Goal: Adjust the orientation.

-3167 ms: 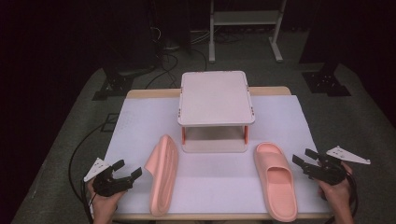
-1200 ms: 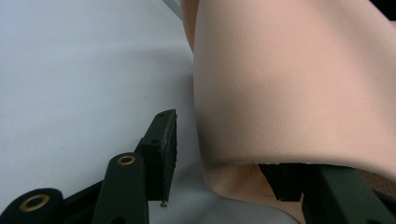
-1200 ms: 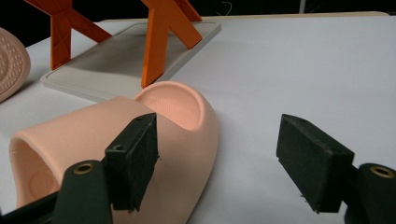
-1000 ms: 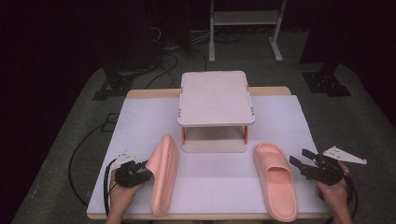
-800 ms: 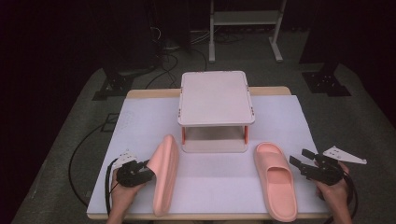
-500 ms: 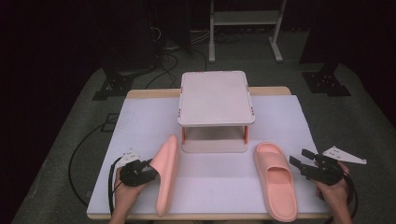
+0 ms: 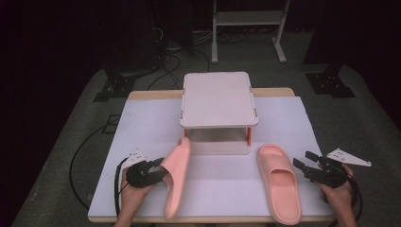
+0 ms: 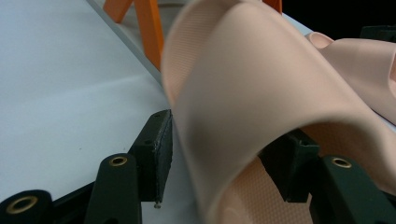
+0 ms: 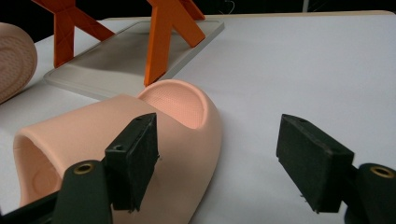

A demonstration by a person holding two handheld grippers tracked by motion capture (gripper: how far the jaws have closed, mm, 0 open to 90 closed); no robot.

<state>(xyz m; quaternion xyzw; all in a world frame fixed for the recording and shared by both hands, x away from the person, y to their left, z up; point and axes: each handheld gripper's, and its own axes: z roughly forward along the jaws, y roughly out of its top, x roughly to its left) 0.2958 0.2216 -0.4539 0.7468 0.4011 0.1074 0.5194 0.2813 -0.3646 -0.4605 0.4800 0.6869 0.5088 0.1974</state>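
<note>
Worktop (image 7: 142, 127) bare at frame left and right edges; centre blocked by rack (image 7: 217, 99), slippers (image 7: 279, 184) flanking below.

A small white shelf (image 7: 218, 99) on orange legs stands mid-table (image 7: 293, 118).

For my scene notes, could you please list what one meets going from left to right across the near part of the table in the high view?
Left gripper → slipper on its side → upright slipper → right gripper.

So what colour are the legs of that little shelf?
Orange; the shelf legs show best in the right gripper view.
</note>
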